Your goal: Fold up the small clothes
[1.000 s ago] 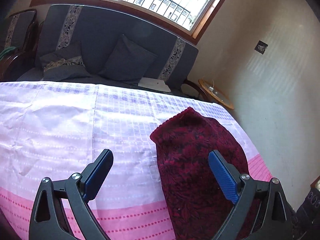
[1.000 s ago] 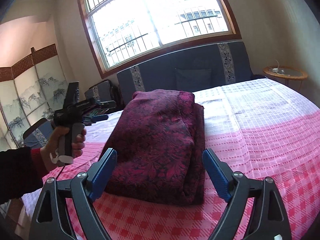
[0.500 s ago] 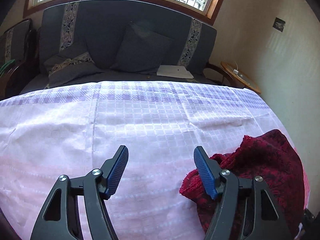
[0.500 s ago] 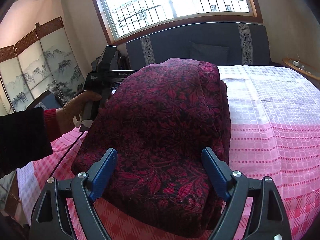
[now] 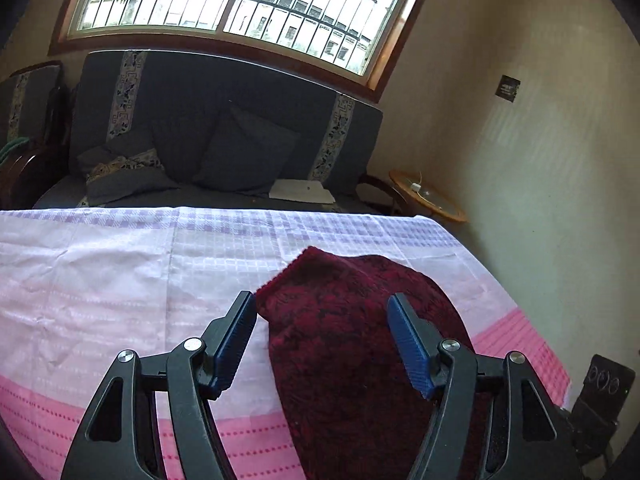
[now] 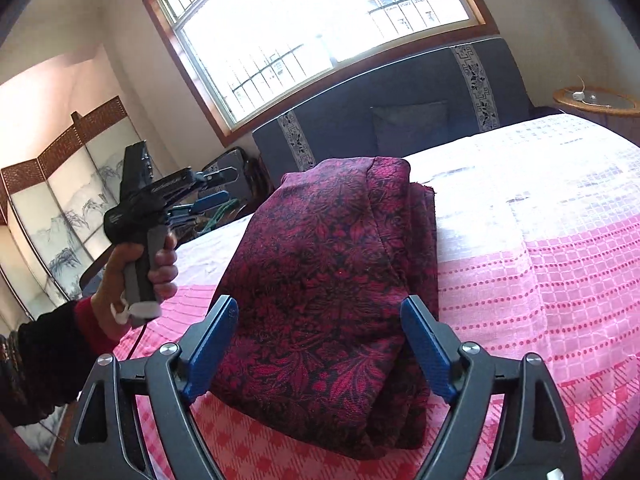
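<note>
Right tool (image 6: 320,344) closing around the folded red cloth (image 6: 336,264), pads not yet pressing; left tool (image 5: 322,340) open above it, so square up first.

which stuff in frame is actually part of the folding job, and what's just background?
Job:
- dark red floral-patterned folded cloth
- right gripper, jaws closing, cloth between them
- left gripper, held up in a hand
- pink and white checked bedcover, the work surface

Lying about:
- dark blue sofa with cushion
- white paper on the sofa
- round wooden side table
- painted folding screen
</note>
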Available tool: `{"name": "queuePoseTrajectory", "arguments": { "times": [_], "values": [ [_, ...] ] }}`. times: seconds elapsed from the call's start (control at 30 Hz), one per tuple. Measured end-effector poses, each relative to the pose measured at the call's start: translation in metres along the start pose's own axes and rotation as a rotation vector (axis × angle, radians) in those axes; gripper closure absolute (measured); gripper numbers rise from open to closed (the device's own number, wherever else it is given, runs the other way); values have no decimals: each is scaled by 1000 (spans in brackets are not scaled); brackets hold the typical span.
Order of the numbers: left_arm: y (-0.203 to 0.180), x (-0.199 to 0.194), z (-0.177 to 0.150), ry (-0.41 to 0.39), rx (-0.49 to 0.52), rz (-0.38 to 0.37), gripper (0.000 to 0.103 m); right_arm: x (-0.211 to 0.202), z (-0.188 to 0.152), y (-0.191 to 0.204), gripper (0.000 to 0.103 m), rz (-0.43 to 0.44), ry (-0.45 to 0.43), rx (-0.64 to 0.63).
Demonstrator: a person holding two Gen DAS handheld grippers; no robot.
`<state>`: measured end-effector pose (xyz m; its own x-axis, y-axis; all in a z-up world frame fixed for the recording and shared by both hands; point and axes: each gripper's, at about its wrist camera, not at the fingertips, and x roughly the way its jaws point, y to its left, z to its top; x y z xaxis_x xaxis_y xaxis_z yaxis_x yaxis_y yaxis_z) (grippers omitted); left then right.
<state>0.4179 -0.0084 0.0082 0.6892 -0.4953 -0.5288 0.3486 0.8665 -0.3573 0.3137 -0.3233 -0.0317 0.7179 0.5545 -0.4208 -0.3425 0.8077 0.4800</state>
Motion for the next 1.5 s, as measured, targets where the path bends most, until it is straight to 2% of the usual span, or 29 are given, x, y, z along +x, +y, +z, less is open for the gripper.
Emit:
{"name": "queuePoseTrajectory", "arguments": {
  "times": [0.03,0.07,0.2,0.27,0.3,0.37,0.47,0.57,0.67,0.8,1.0,1.1,1.2,1.27,1.37,1.5],
  "values": [
    [-14,-3,-11,1,19,-6,35,-1,0,-1,62,2,16,3],
    [-26,-5,-23,-1,46,5,35,1,-1,0,70,-9,46,-4],
    [-49,-9,-66,-10,72,35,35,7,-14,14,73,-73,149,-122],
    [-53,-5,-83,-5,81,62,35,10,-19,12,75,-135,195,-168],
    [-54,-1,-89,12,81,76,35,11,-21,10,75,-167,213,-189],
    [-57,2,-101,-7,94,107,35,15,-26,4,75,-207,247,-203],
    [-67,3,-107,-21,154,150,35,14,-28,-4,77,-191,244,-187],
    [-66,-1,-108,-37,144,132,35,-6,-20,-24,75,-62,182,-34],
    [-57,-8,-109,-62,78,86,35,-28,-17,-57,70,89,126,165],
    [-49,-17,-113,-99,3,44,35,-35,-27,-85,70,265,137,359],
    [-57,-27,-124,-117,25,63,34,-13,-39,-74,69,247,259,355],
    [-57,-31,-128,-117,14,48,33,-6,-38,-69,64,258,259,365],
    [-55,-32,-129,-115,-4,41,33,5,-32,-71,64,263,274,393],
    [-55,-33,-130,-116,-15,41,33,9,-27,-67,64,234,297,370],
    [-53,-34,-132,-111,-30,32,33,0,-21,-63,62,228,279,340],
    [-51,-35,-132,-109,-38,25,33,-16,-29,-68,58,217,271,368]
  ]
}}
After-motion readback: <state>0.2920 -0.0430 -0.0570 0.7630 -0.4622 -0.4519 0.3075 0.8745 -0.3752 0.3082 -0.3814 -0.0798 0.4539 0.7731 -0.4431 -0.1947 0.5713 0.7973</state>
